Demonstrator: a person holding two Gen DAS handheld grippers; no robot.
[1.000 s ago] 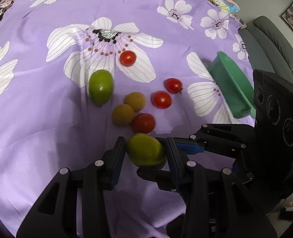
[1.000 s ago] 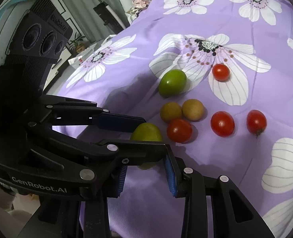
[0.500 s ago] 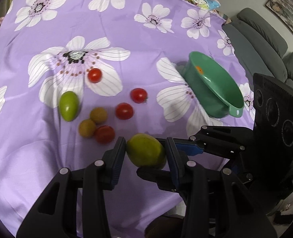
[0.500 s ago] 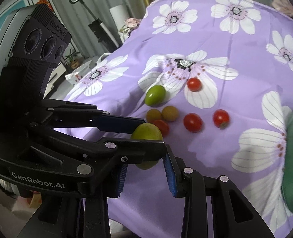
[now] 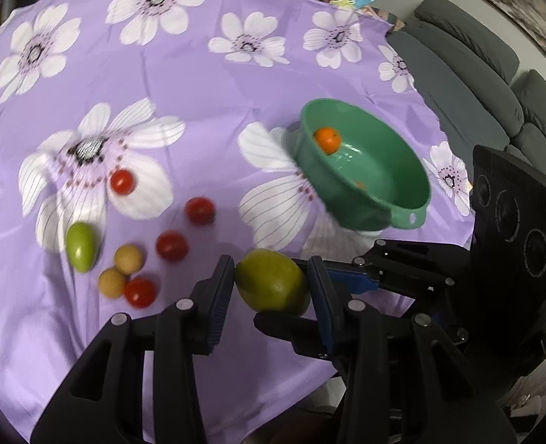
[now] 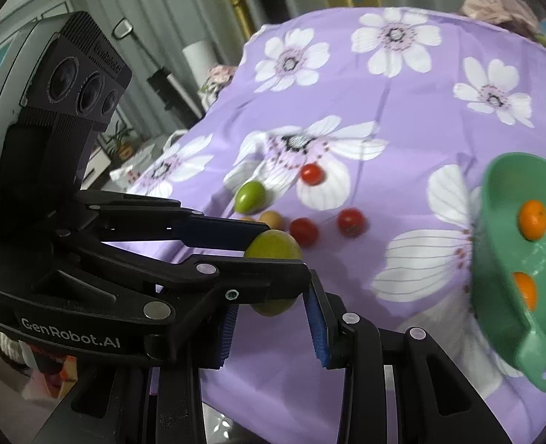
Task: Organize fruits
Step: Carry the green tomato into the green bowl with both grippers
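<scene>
Purple floral tablecloth [image 5: 206, 85] | left gripper [image 5: 271, 283] clamps mango [image 5: 271, 281] | long axis crosswise

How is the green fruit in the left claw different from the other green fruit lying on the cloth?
The held green fruit is clamped in the left claw, off the cloth; the lying green fruit rests free on the purple cloth near the brown fruits. The held one looks duller, yellow-olive; the lying one is brighter green. Both are smooth ovals.
</scene>
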